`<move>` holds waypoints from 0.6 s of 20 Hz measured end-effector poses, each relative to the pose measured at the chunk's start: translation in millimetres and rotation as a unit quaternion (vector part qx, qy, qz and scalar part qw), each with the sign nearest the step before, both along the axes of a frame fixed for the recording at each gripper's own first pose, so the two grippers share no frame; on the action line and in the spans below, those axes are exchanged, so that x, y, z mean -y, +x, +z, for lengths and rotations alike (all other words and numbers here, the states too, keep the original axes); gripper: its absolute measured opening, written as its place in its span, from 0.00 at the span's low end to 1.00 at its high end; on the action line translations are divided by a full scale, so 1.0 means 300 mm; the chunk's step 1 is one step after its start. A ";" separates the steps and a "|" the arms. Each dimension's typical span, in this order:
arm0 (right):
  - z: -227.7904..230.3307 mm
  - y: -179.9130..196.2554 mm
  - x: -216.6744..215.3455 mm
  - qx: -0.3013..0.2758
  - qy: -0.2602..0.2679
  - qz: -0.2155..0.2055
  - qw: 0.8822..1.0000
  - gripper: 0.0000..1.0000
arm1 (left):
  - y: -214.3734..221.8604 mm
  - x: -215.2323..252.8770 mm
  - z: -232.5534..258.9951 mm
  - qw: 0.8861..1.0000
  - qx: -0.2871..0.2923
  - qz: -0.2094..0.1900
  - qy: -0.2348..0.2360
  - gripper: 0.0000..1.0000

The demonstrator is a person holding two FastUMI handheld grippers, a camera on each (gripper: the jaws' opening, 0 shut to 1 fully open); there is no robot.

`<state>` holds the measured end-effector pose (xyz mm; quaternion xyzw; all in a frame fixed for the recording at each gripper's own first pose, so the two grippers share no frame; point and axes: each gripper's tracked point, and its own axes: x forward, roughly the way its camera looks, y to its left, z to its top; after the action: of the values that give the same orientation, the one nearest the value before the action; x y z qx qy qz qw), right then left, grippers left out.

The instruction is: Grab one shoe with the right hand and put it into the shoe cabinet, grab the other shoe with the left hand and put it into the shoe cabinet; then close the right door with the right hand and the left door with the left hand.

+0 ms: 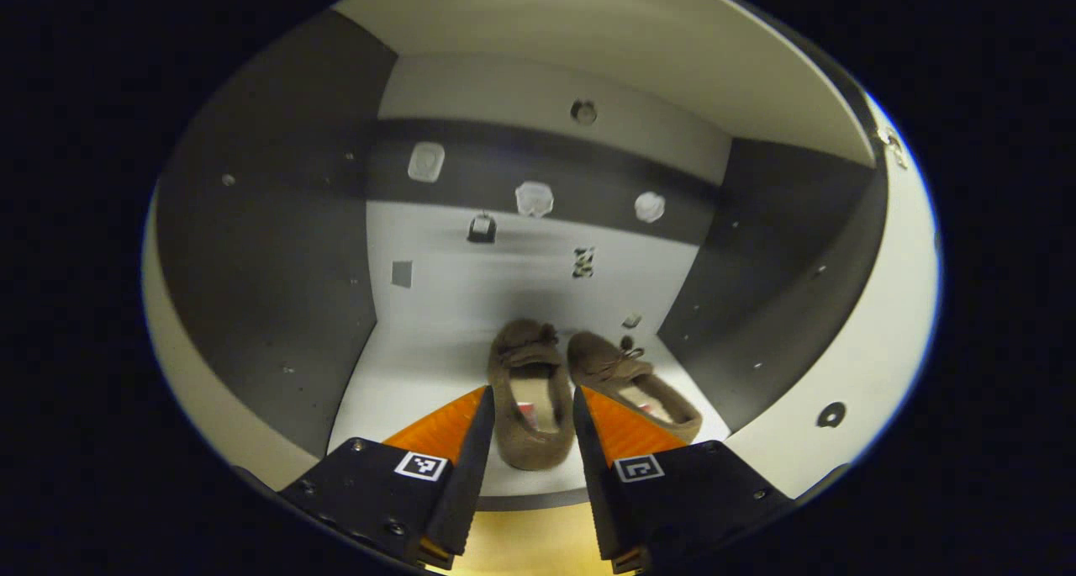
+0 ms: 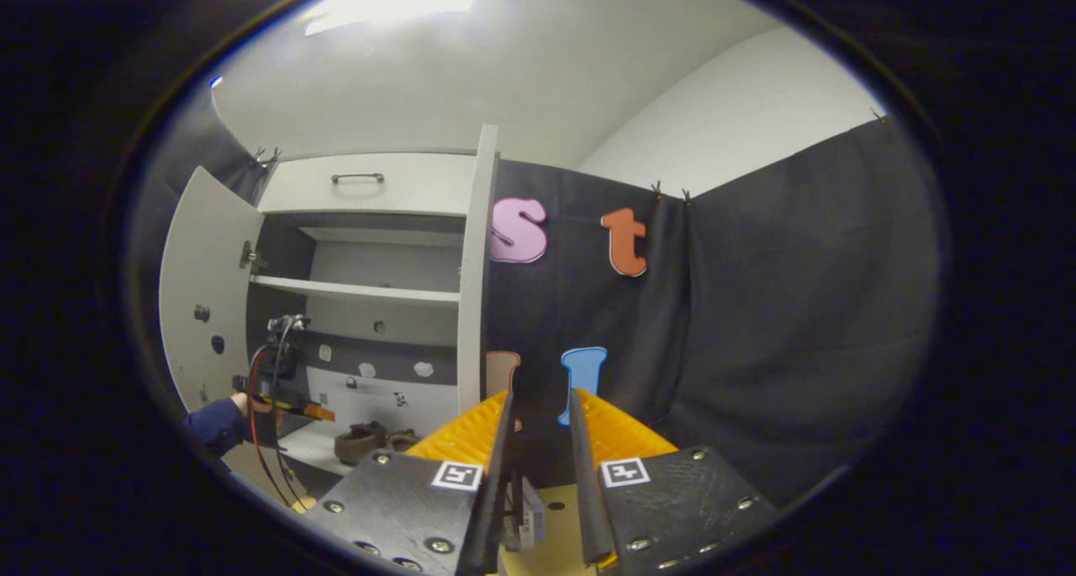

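Observation:
Two brown moccasin shoes lie side by side on the shoe cabinet's bottom shelf [image 1: 403, 391]: the left shoe [image 1: 530, 391] and the right shoe [image 1: 630, 383]. My left gripper [image 1: 531, 398] is open just in front of the shelf, its fingers either side of the left shoe's heel, with small gaps showing. In the right gripper view the cabinet stands at the left with both doors open: the left door [image 2: 202, 290] and the right door [image 2: 475, 282], seen edge-on. A hand holds the left gripper [image 2: 282, 404] at the cabinet's mouth, near the shoes [image 2: 363, 441]. My right gripper [image 2: 539, 401] is open and empty, well back from the cabinet.
The cabinet has dark side walls [image 1: 269, 265], an upper shelf [image 2: 361, 291] and a drawer with a handle [image 2: 357, 177] on top. Black cloth wall [image 2: 756, 324] runs to the right of the cabinet. A light wood floor [image 1: 521, 542] lies below the shelf.

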<state>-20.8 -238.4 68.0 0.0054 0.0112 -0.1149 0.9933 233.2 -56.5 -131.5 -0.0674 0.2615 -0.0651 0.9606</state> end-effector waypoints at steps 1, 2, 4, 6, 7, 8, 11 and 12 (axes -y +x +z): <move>-0.020 0.005 0.014 -0.008 0.004 0.014 1.000 0.37 | -0.038 0.011 0.072 1.000 0.022 0.004 -0.001 0.58; -0.039 0.012 0.019 -0.015 0.008 0.031 0.999 0.41 | -0.070 0.019 0.130 0.999 0.041 0.006 -0.001 0.58; -0.080 0.027 0.032 -0.030 0.016 0.060 0.998 0.53 | -0.146 0.039 0.263 0.996 0.083 0.011 -0.003 0.58; -0.107 0.049 0.025 -0.043 0.023 0.089 0.995 0.65 | -0.233 0.049 0.386 0.992 0.122 0.019 -0.001 0.57; -0.125 0.054 0.022 -0.050 0.024 0.102 0.993 0.67 | -0.270 0.052 0.439 0.990 0.139 0.021 0.000 0.57; -0.141 0.060 0.017 -0.056 0.023 0.114 0.992 0.67 | -0.322 0.062 0.492 0.988 0.155 0.022 0.001 0.57; -0.209 0.065 -0.016 -0.067 0.024 0.150 0.986 0.71 | -0.447 0.061 0.596 0.982 0.185 0.027 0.013 0.57; -0.226 0.062 -0.027 -0.072 0.026 0.166 0.983 0.67 | -0.485 0.053 0.617 0.981 0.191 0.028 0.020 0.57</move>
<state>-2.3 -230.2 0.2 0.0212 0.0862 0.0516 0.9947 87.8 -72.5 53.6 -0.0419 0.0721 -0.0444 0.9955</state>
